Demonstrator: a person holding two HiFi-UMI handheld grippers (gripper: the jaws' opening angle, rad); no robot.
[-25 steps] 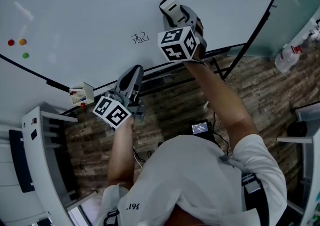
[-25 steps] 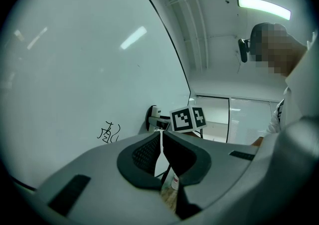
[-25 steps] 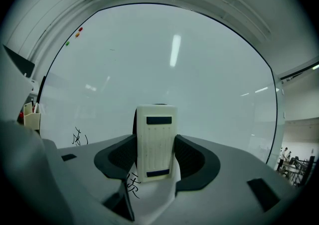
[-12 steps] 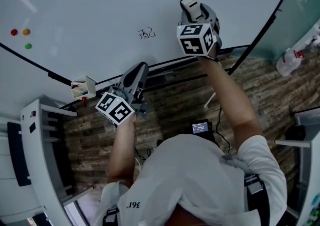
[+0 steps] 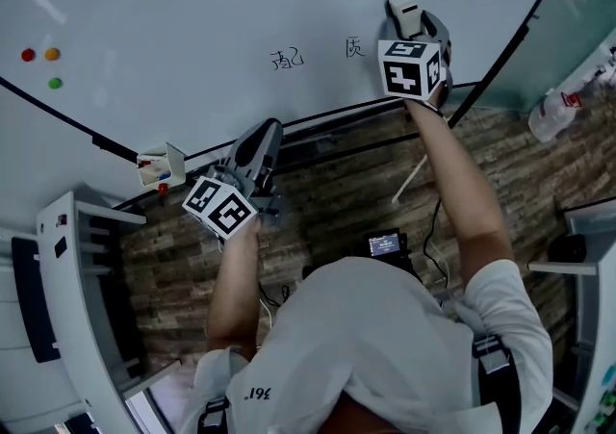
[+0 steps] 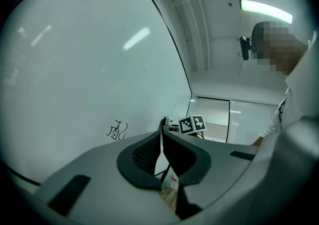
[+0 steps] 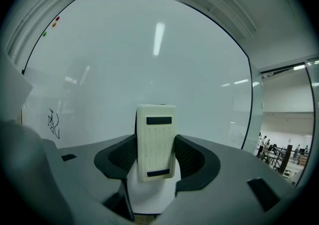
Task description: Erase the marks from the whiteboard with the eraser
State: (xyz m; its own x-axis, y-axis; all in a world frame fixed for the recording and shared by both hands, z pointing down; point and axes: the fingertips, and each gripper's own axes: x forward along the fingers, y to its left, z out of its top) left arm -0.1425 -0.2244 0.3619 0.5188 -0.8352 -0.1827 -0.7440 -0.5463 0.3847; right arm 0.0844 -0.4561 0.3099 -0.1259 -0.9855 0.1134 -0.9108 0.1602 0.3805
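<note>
Eraser [image 7: 155, 139] sits clamped in the fingers of the right gripper [image 5: 410, 20], at the whiteboard [image 5: 192, 9] just right of the nearer mark [image 5: 355, 48]; left gripper [image 5: 256, 147] hangs lower, fingers shut and empty; best, I judge, to keep it flat, press evenly, sweep left to the farther mark [image 5: 287, 60].

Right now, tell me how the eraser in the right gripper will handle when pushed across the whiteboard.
The eraser looks like a rigid block, so it probably won't bend. The right gripper clamps only its lower part, so it might pivot under pressure. The whiteboard looks glossy, so it should glide easily.
</note>
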